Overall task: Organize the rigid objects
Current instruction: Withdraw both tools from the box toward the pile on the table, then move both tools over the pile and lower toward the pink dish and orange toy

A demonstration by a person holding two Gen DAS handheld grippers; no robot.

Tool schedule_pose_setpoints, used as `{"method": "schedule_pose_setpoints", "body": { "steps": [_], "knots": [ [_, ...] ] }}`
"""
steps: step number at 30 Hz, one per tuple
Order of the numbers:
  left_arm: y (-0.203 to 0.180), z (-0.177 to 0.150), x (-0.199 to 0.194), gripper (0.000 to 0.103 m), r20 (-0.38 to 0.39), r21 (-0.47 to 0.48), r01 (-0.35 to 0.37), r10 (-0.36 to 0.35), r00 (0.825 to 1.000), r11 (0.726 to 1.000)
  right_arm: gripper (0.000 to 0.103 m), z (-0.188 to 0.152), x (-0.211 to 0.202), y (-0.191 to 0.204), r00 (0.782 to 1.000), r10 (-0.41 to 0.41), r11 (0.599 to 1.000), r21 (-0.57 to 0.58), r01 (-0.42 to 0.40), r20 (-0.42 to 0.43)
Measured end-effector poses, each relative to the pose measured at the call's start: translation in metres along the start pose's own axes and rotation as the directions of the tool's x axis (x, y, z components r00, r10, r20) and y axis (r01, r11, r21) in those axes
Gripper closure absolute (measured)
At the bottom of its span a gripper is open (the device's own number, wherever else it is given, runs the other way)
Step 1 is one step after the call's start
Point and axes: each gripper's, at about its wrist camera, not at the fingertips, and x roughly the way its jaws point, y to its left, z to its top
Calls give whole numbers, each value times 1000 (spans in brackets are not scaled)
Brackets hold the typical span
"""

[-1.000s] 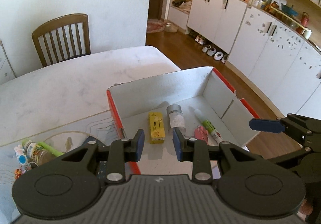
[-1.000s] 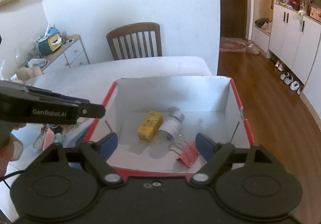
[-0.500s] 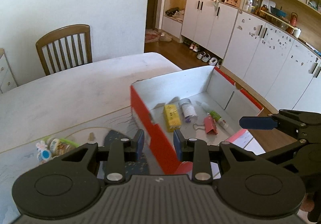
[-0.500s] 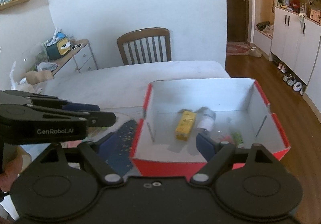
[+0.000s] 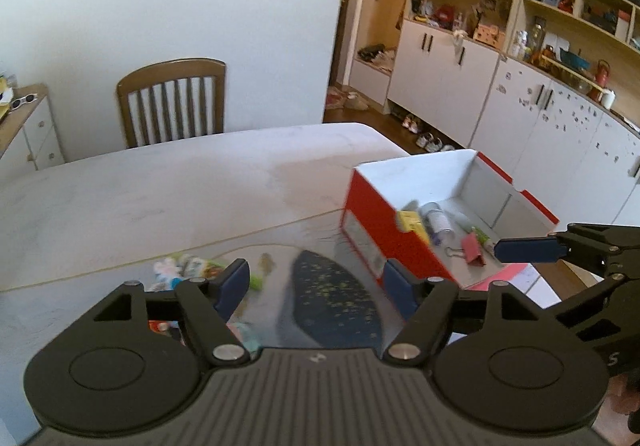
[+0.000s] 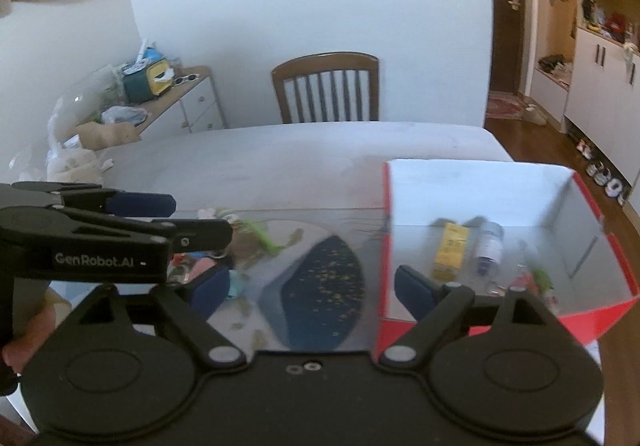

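Done: yellow carton (image 5: 412,221), grey vial (image 5: 437,218), pink binder clip (image 5: 472,251) in red-and-white cardboard box (image 5: 376,234) | Left: small colourful items (image 5: 188,268) on worktop (image 5: 160,198) | left gripper (image 5: 316,282) and right gripper (image 6: 312,286): jaws opening, empty

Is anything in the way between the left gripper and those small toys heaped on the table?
Nothing visible. The left gripper, jaws opening and empty, hangs above the table; the small toys lie just beyond its left fingertip, with no other object between.

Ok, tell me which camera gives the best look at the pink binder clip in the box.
The left wrist view. There the pink binder clip lies sharp and unobstructed on the floor of the red box, wire handles visible. In the right wrist view it is only a blurred pink patch just above that gripper's own finger.
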Motion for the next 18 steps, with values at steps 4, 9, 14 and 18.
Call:
{"method": "schedule_pose_setpoints", "body": {
  "steps": [4, 9, 14, 18],
  "knots": [
    [21, -10, -8, 20, 29, -13, -3, 3, 1000, 1000, 7, 1, 9, 19, 1000, 27, 999, -29, -28, -10],
    [48, -25, -10, 18, 54, -17, -27, 28, 998, 999, 6, 3, 23, 36, 999, 36, 998, -45, -37, -29],
    [75, -39, -4, 1, 50, -67, -67, 71, 996, 995, 6, 2, 37, 46, 998, 41, 997, -61, -44, -50],
    [100, -49, 7, 1, 20, -114, -105, 108, 994, 988, 6, -2, 49, 57, 996, 50, 994, -91, -56, -75]
  ]
}}
